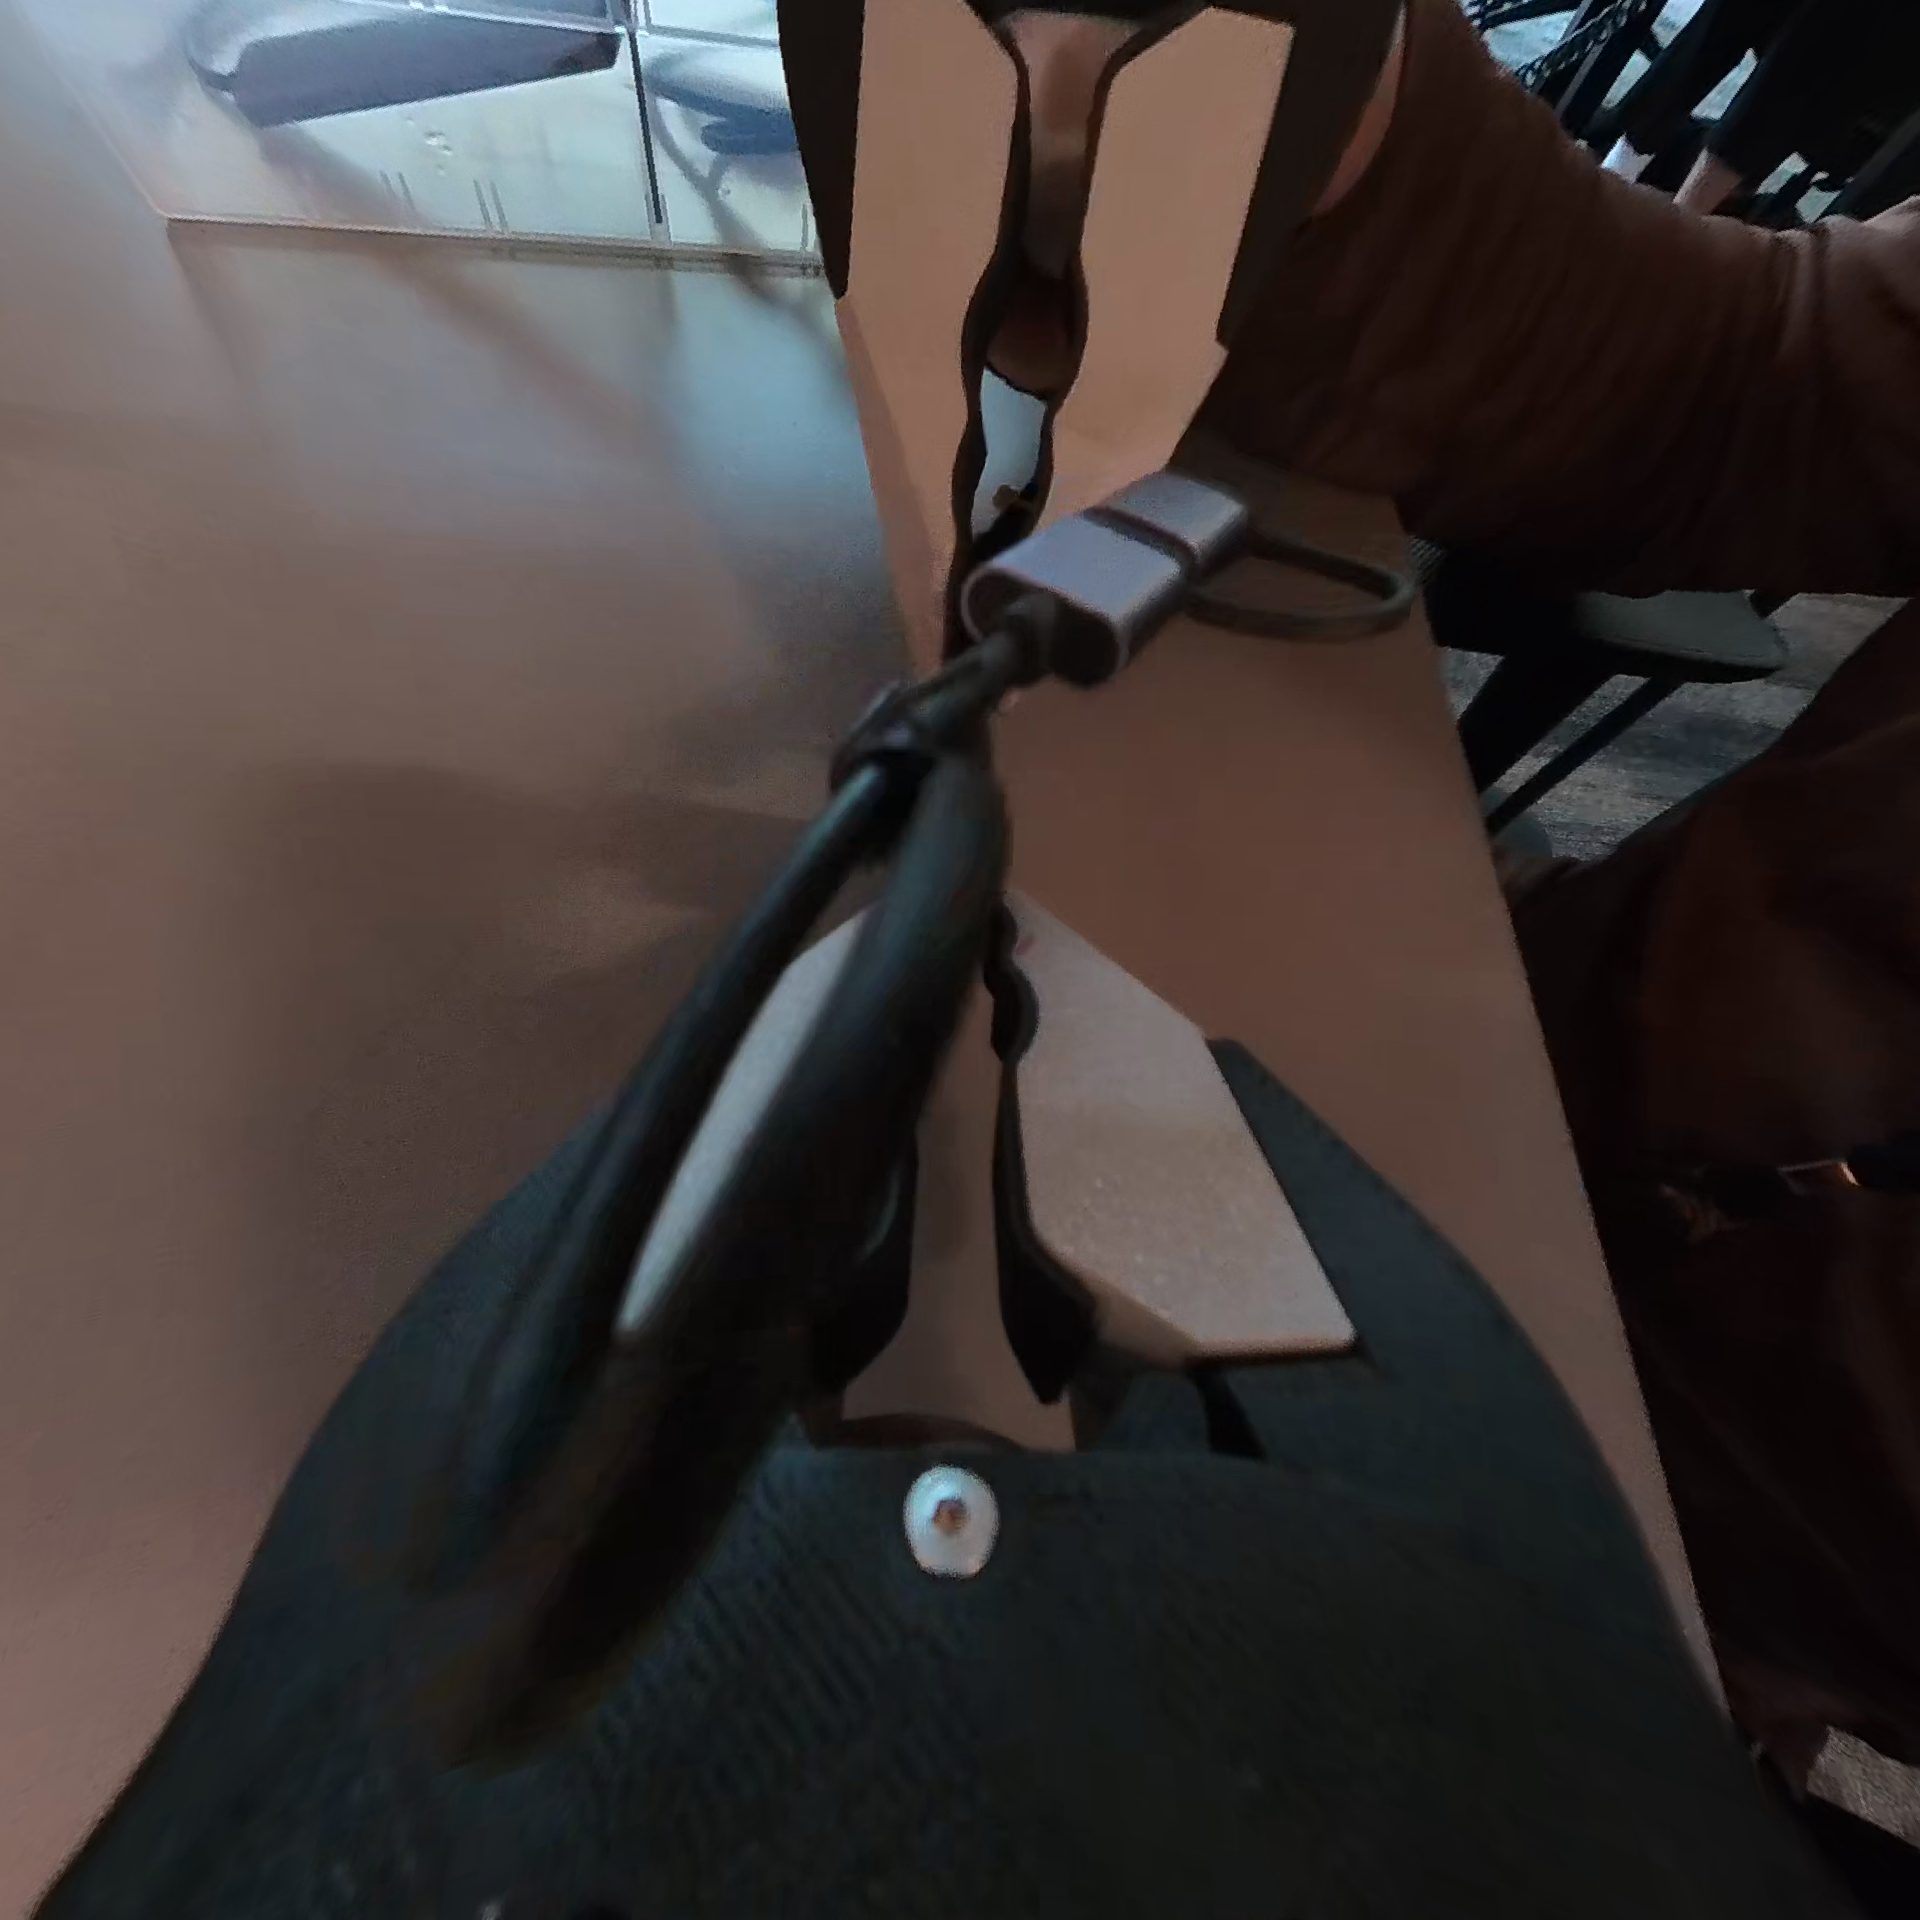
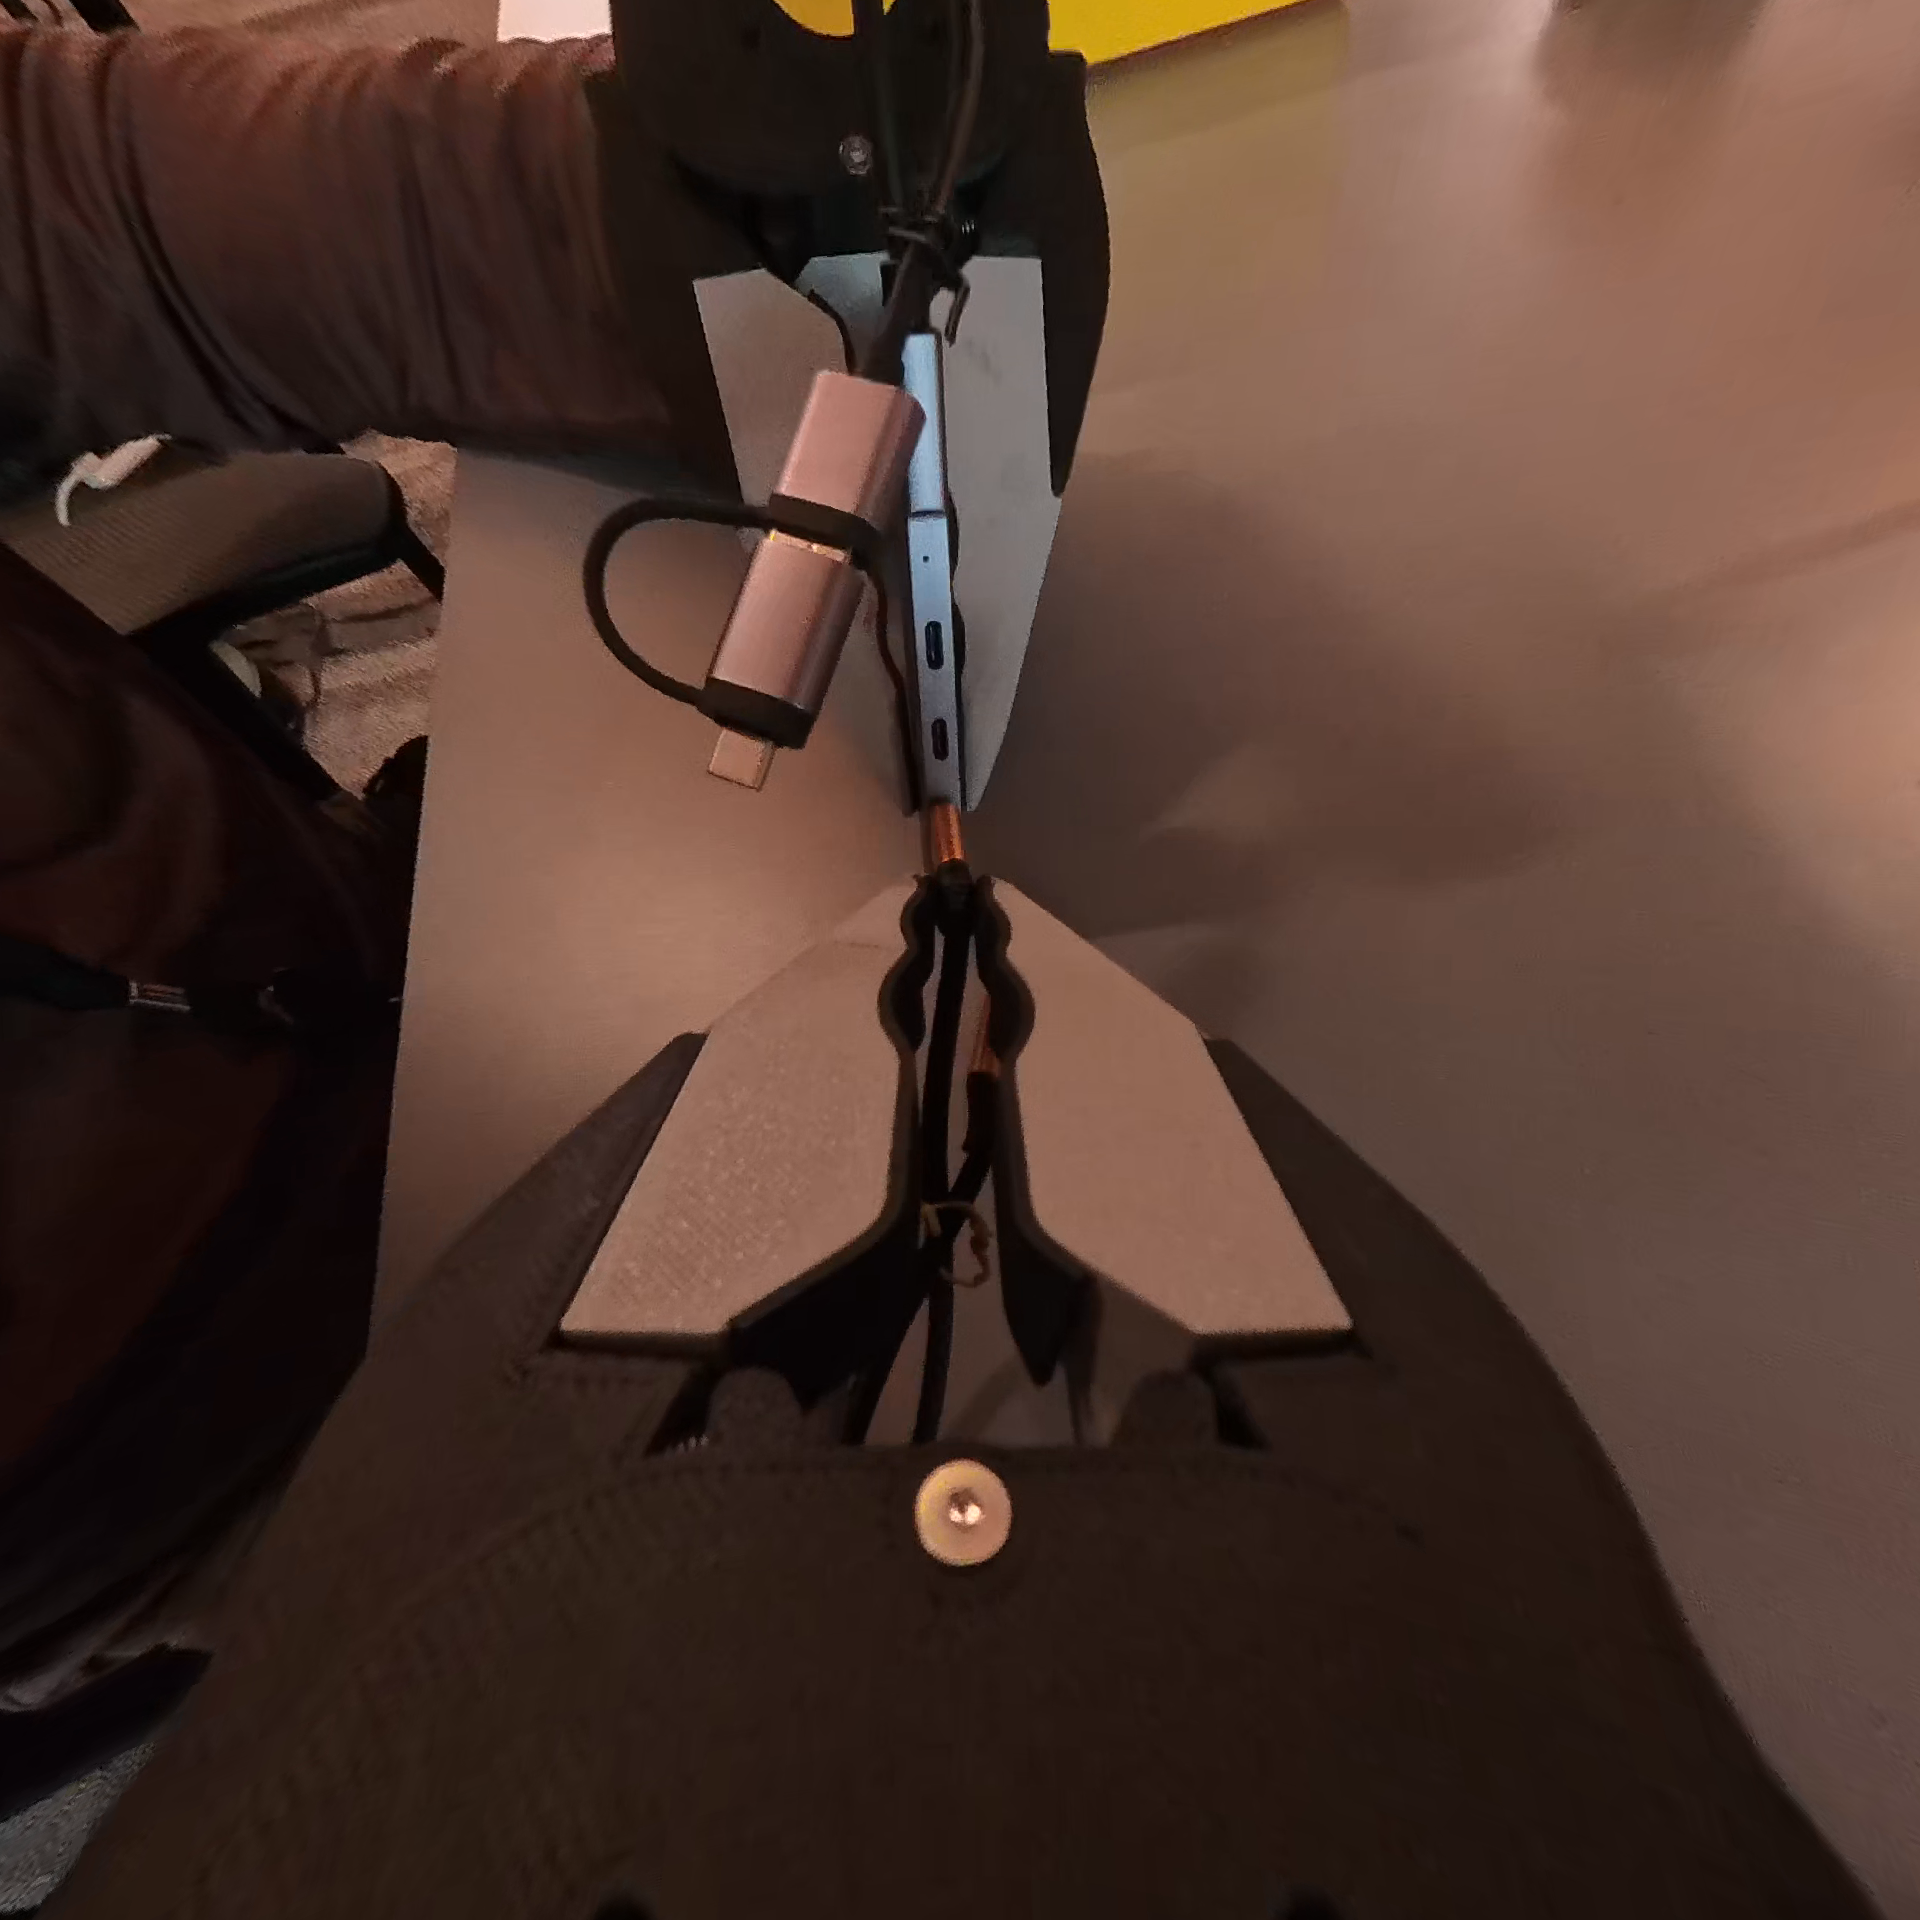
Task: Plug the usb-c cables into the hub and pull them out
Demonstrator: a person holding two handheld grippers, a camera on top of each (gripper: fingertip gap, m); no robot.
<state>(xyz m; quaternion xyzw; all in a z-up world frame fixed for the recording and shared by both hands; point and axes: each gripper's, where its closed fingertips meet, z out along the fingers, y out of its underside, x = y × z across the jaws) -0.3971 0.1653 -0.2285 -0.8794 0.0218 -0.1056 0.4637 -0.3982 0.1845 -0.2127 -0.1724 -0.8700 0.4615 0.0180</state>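
Note:
In the right wrist view my right gripper (image 2: 951,894) is shut on a black USB-C cable (image 2: 940,1039) just behind its copper-coloured plug (image 2: 948,831). The plug meets the near end of the slim grey hub (image 2: 930,582); I cannot tell how deep it sits. The hub stands edge-on with two open ports on its side, clamped by my left gripper (image 2: 940,800) opposite. A grey two-piece adapter plug (image 2: 821,561) on a short black lead hangs beside the hub; it also shows in the left wrist view (image 1: 1101,582). There my left gripper (image 1: 956,894) is shut, black cable (image 1: 727,1039) looping over its left finger, facing the right gripper (image 1: 982,623).
The grippers meet above a brownish table (image 2: 1455,623), close to its edge (image 2: 426,831). A person's brown sleeve (image 2: 260,208) reaches in, also in the left wrist view (image 1: 1558,312). A dark chair (image 2: 208,520) stands beyond the edge. Something yellow (image 2: 1195,21) lies far back. The tips of both grippers are at nearly the same place.

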